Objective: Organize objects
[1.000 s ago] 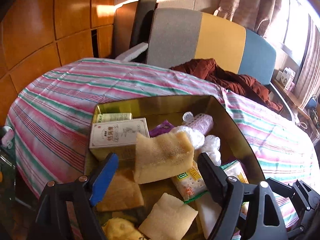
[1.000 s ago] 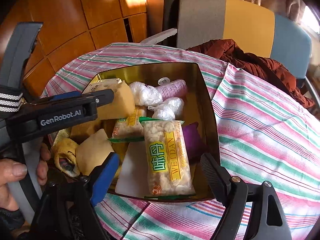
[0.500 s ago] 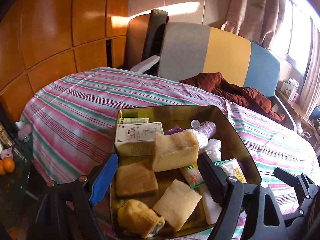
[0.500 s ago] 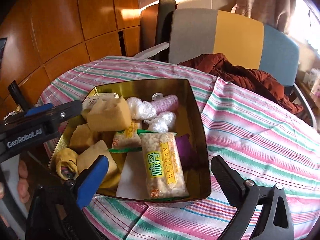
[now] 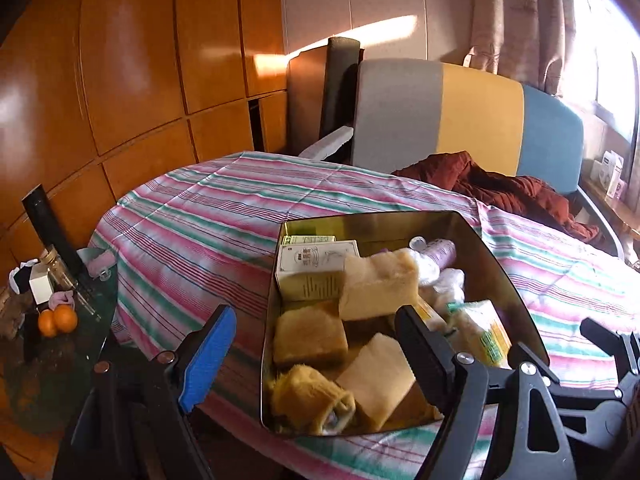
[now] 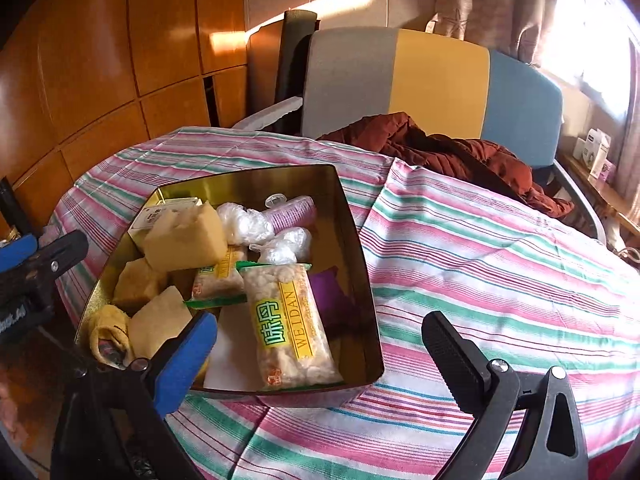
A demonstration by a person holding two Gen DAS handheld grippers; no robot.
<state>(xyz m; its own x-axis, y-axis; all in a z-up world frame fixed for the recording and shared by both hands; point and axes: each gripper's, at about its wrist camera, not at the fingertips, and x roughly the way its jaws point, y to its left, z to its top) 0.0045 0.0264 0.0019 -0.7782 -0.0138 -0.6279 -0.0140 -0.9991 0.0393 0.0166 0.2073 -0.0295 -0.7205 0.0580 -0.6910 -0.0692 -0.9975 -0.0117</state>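
Strong warm daylight enters from the overexposed window (image 5: 608, 52) at upper right, blown out in both views. A sunlit band crosses the pale wall panel (image 6: 320, 4). Glossy orange wood panelling (image 5: 128, 60) shows glare. Fisheye curvature bends edges; corners vignette dark.

The left gripper (image 5: 316, 354) hangs with its jaws spread wide — one finger faced in blue, the other black, nothing between them. The right gripper (image 6: 320, 354) sits the same way, jaws well apart and empty. Both point forward and slightly down. From the right wrist view the left gripper's blue-tipped finger shows at the far left edge — and a bit of the person's hand (image 6: 8, 408) at the lower left corner.
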